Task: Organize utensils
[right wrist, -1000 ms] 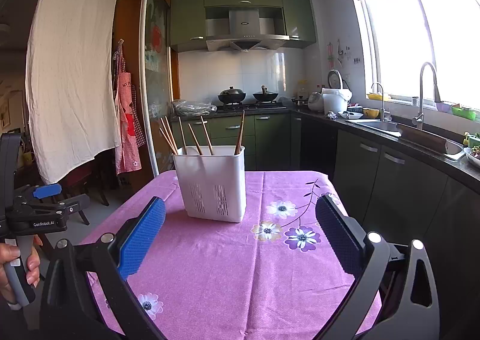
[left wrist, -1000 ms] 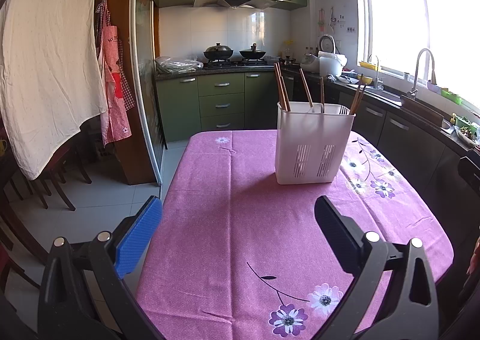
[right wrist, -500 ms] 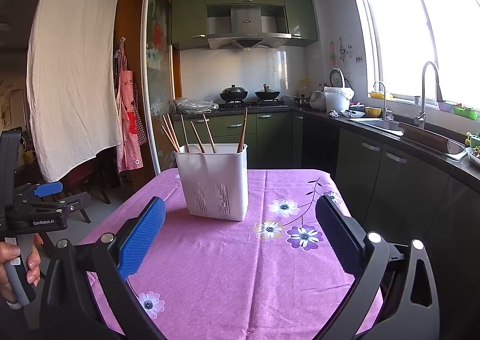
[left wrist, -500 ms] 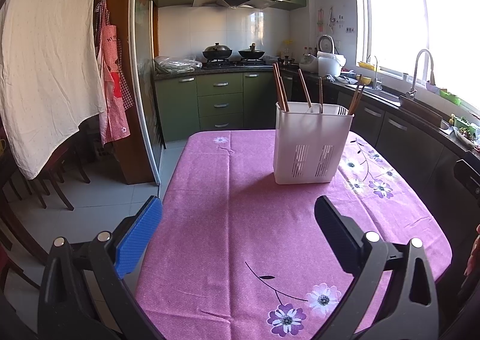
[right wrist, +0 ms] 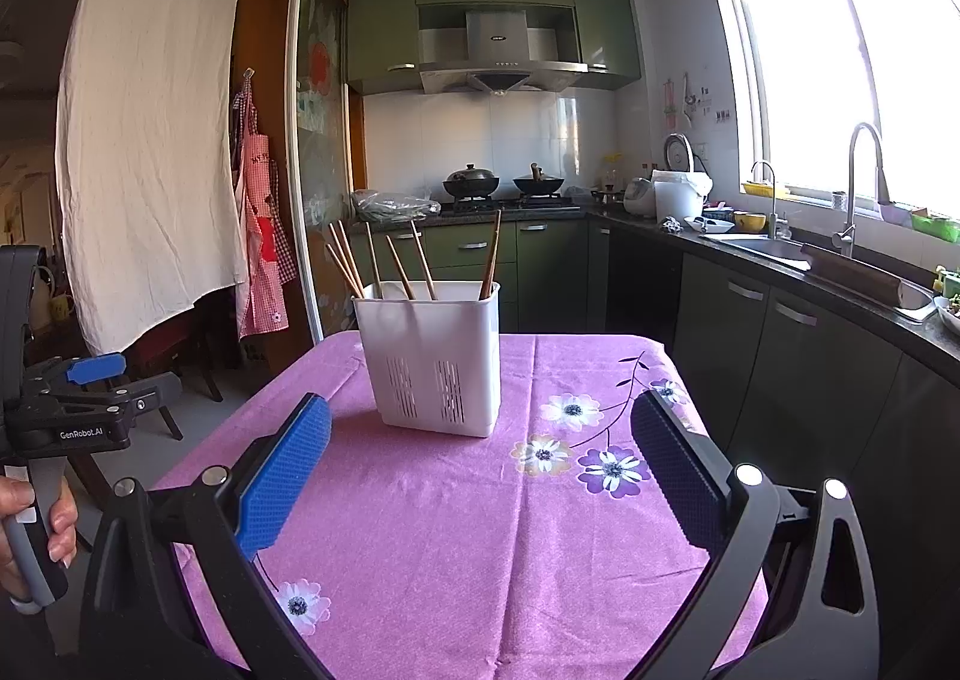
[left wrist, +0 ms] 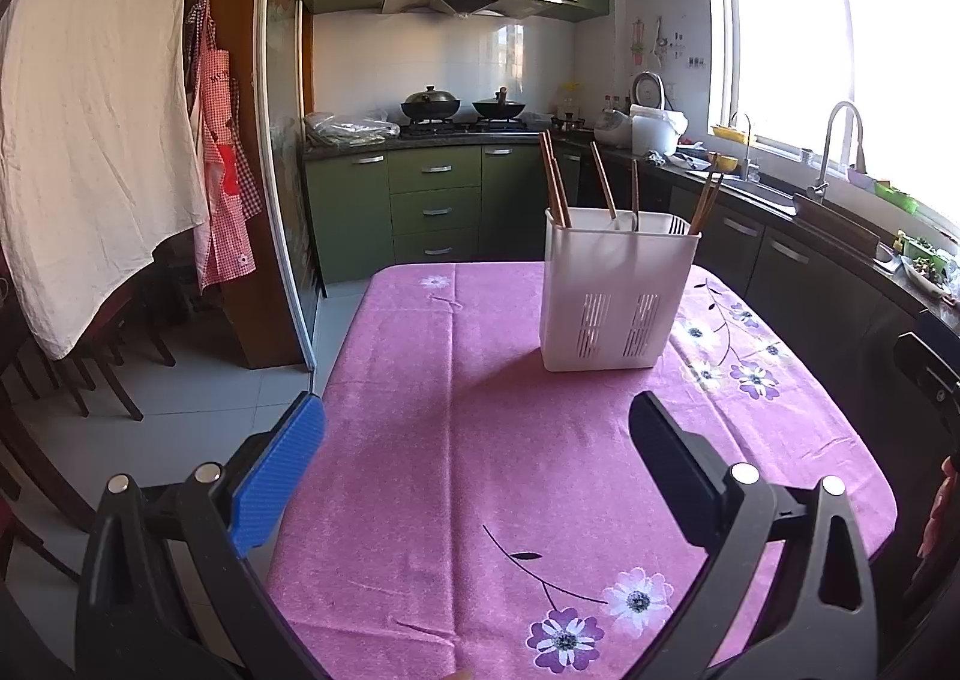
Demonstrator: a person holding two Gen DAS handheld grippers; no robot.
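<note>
A white slotted utensil holder [left wrist: 618, 290] stands upright on the pink flowered tablecloth [left wrist: 480, 440], with several wooden chopsticks [left wrist: 555, 188] leaning in it. It also shows in the right wrist view [right wrist: 435, 362], chopsticks [right wrist: 420, 260] sticking up. My left gripper [left wrist: 477, 440] is open and empty, above the table short of the holder. My right gripper [right wrist: 480, 440] is open and empty, also short of the holder. The left gripper's body [right wrist: 72, 410] shows at the right view's left edge.
The table's left edge [left wrist: 336, 380] drops to a tiled floor. Dark chairs [left wrist: 90, 368] stand at the left under a hanging white cloth [left wrist: 90, 110]. Green cabinets with a stove [left wrist: 456, 122] are behind; a counter with a sink [left wrist: 774, 194] runs along the right.
Both views have shifted slightly; the holder sits a little lower and nearer in the right wrist view. Both grippers stay open and empty.
</note>
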